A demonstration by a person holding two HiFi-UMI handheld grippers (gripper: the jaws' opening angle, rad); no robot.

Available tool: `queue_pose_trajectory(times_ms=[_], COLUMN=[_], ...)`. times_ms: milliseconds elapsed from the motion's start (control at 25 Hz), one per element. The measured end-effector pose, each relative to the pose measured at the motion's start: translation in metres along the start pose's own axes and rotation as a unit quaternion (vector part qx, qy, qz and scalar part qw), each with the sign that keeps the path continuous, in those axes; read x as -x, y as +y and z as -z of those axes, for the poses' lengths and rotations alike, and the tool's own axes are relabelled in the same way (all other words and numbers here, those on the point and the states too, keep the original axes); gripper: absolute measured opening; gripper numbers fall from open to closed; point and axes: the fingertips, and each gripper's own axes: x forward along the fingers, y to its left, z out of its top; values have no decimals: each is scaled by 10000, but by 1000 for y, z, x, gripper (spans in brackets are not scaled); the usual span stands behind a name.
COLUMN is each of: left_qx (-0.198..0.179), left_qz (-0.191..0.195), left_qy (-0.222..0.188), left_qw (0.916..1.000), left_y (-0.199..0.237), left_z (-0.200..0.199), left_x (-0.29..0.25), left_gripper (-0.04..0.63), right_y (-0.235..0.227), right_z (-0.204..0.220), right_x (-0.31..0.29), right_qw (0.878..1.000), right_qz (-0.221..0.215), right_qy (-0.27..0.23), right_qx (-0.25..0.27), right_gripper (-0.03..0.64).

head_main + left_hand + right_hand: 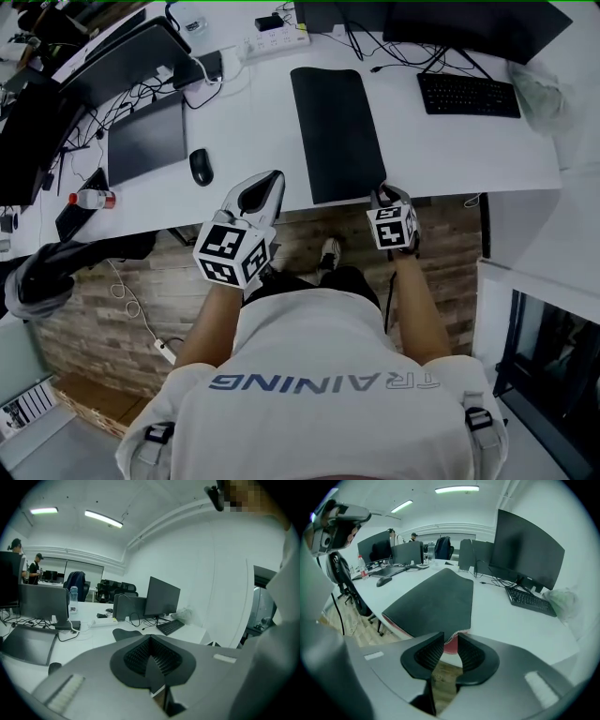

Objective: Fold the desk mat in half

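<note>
The black desk mat lies lengthwise on the white desk, its near end at the desk's front edge. In the right gripper view the mat shows a red underside along that near edge. My right gripper is at the mat's near right corner. Its jaws stand apart, and the curled corner sits between the right gripper's tips without the pads pressing on it. My left gripper hovers over the desk edge left of the mat. The left gripper is tilted up toward the room, shut, with nothing in it.
A keyboard lies right of the mat, with monitors behind it. To the left are a mouse, a dark tablet, a bottle, and cables around a power strip. A chair stands at the lower left.
</note>
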Motion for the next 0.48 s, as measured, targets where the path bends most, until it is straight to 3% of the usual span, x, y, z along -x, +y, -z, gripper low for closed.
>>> queue_pose_trajectory(times_ms=[80, 200, 360, 480], left_qx=[-4, -10, -52, -124], left_qz=[-46, -189, -400, -611], left_qy=[-85, -334, -775, -1153], left_qw=[10000, 9993, 9962, 9914], left_y=[5, 18, 36, 55], left_z=[-5, -20, -48, -72], left_x=[8, 23, 51, 80], left_gripper=[0, 0, 0, 0], right_y=[-7, -20, -12, 20], right_z=[-16, -69, -163, -223], right_x=[14, 47, 104, 138], right_qw=[9993, 9933, 9721, 9550], right_qz=[123, 345, 228, -66], right_qy=[-227, -961, -2272, -2939], right_qx=[-262, -544, -542, -400], right_gripper=[140, 103, 12, 12])
